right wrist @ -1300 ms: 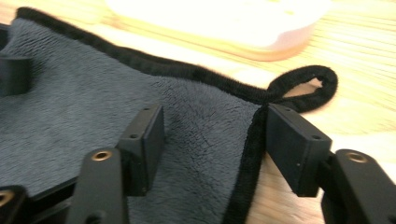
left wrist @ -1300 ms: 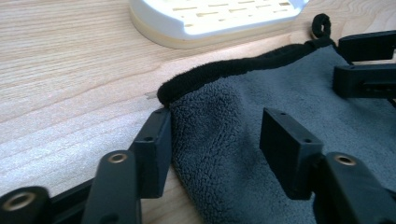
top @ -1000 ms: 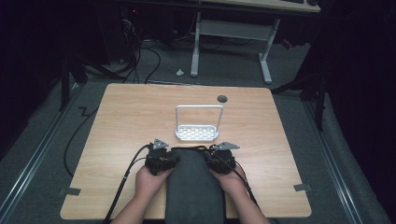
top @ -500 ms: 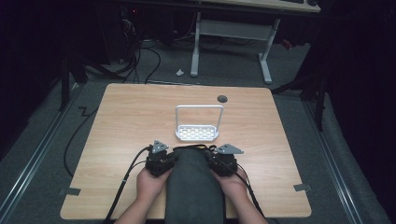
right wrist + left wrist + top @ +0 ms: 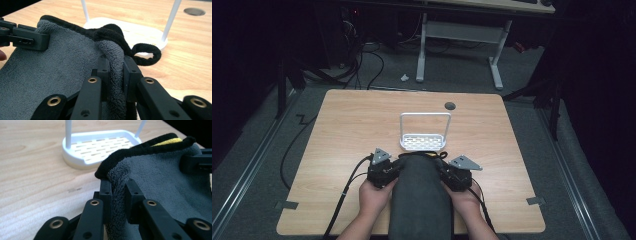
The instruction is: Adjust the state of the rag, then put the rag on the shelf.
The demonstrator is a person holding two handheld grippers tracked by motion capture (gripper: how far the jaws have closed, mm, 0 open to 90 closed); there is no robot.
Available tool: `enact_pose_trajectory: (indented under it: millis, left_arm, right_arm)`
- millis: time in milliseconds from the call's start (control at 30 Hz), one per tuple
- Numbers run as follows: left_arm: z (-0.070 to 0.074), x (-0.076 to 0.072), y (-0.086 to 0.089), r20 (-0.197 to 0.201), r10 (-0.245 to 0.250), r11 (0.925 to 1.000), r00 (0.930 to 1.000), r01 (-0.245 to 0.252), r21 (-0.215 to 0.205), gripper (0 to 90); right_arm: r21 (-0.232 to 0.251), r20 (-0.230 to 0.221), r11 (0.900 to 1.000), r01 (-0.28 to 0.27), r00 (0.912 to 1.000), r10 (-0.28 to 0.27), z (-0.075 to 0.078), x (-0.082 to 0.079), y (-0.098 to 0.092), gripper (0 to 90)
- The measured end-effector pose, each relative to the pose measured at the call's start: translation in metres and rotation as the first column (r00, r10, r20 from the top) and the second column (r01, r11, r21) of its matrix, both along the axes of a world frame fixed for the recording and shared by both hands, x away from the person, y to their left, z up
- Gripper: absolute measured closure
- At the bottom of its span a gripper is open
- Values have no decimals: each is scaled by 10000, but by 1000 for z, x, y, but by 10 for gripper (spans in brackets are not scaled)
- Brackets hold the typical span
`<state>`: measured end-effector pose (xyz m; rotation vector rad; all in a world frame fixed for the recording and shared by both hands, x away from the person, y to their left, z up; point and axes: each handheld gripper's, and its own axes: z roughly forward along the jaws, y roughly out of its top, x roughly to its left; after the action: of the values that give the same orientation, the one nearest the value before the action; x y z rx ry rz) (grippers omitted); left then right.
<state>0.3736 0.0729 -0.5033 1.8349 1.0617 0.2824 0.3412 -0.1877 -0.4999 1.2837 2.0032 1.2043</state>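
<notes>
A dark grey, fleecy microfibre towel with a black stitched hem (image 5: 421, 197) lies on the light wooden desk (image 5: 342, 130), running from the near edge toward the middle, its far end just short of a small white plastic rack with a slotted base and a tall hoop handle (image 5: 424, 131). The left tongs (image 5: 117, 195) are closed tight on the towel's far left corner, the pile squeezed between the two black jaws, and the right tongs (image 5: 115, 72) are clamped in the same way on the far right corner, beside a black hanging loop (image 5: 147, 55) sewn into the hem. Taking both far corners at once, one per hand, keeps that edge stretched level between the two tools, so the cloth can be lifted or carried forward as a flat sheet instead of bunching. In the high view the hands sit either side of the towel, the left hand (image 5: 374, 192) and right hand (image 5: 464, 195) mirroring each other, which suggests an even pull. The rack's open hoop stands directly ahead of the held edge, so I judge the towel is being readied either for draping over that hoop or for a fold along its length; which one cannot be told yet.
</notes>
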Motion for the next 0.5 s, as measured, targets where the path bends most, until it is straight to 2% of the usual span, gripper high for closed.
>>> enact_pose_trajectory:
  millis: [233, 500]
  left_arm:
    - [17, 1, -2, 427, -108, 9993, 9990, 123, -340, 784]
    - [35, 1, -5, 960, -110, 9989, 9953, 153, -448, 785]
  right_arm:
    - [5, 455, 9998, 200, 9988, -200, 14, -3, -4, 791]
    - [-24, 969, 9995, 314, 9948, -310, 33, -5, -6, 791]
